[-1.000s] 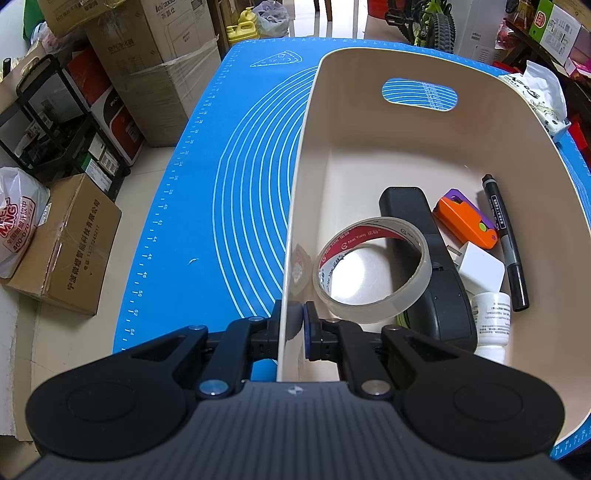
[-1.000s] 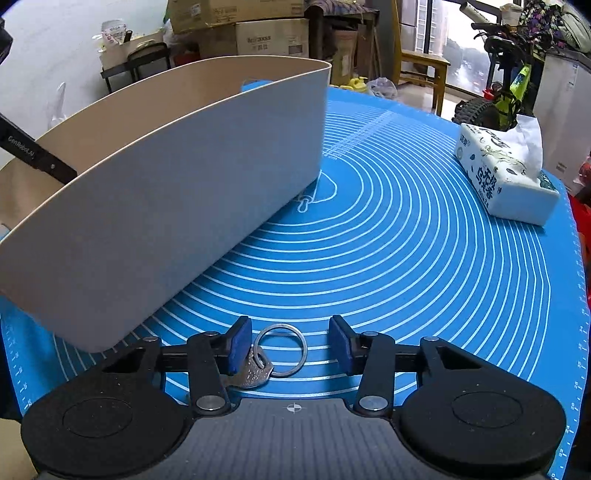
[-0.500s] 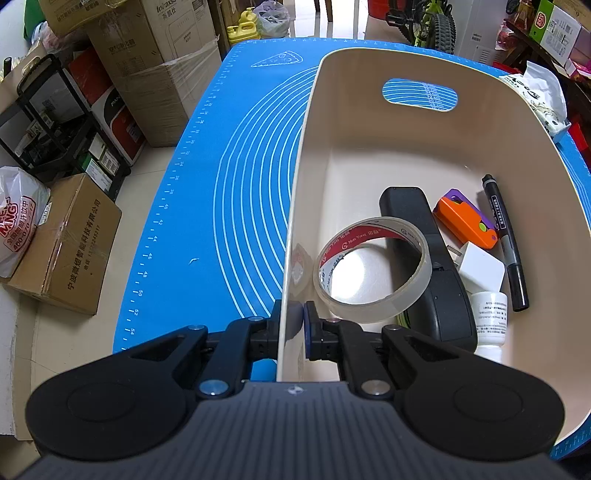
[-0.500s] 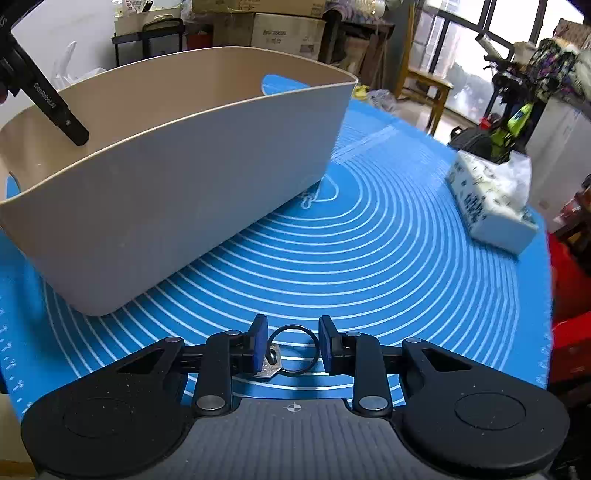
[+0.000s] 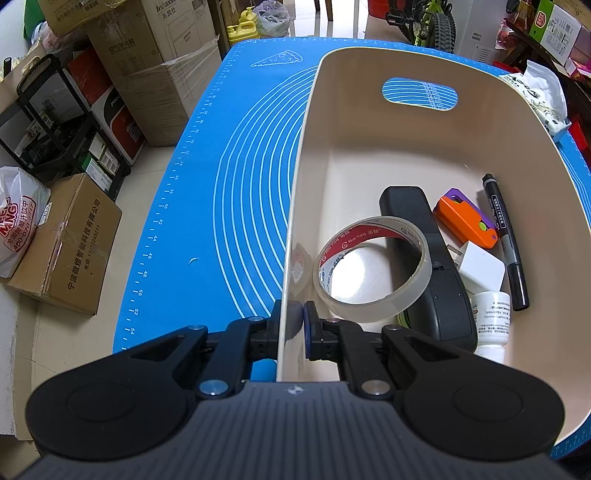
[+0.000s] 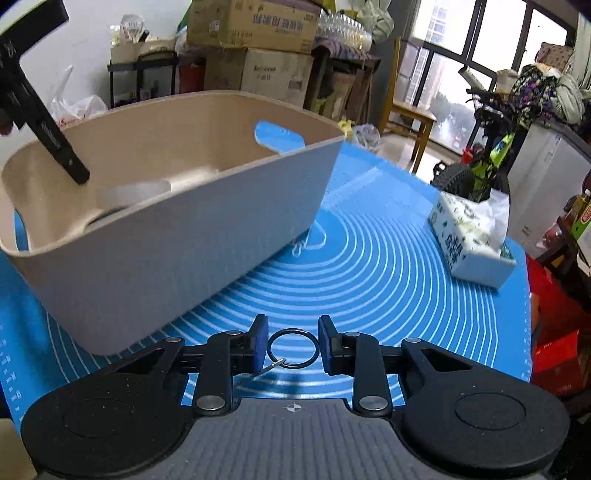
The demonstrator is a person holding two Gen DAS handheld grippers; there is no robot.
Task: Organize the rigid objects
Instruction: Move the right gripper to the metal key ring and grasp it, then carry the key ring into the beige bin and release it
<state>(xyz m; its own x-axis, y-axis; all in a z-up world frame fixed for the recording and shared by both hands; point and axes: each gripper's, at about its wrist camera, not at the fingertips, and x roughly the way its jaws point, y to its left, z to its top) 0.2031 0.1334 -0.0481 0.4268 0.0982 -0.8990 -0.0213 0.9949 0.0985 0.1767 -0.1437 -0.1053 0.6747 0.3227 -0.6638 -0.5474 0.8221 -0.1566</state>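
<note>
Looks like a lived-in home room doubling as storage, not a lab or shop. Off to the left of the left gripper: taped cardboard boxes [image 5: 155,55] stacked on pale tile floor, a black wire rack [image 5: 55,125], a plastic shopping bag [image 5: 18,221]; far ahead, a yellow jug [image 5: 243,27]. Ahead and right of the right gripper: a kid's green bike [image 6: 484,166] by big windows [image 6: 443,66], a wooden chair [image 6: 410,122], clothes piled up [image 6: 546,88], plus a tissue pack [image 6: 472,236] on a blue baking mat [image 6: 369,277] covering the table.
</note>
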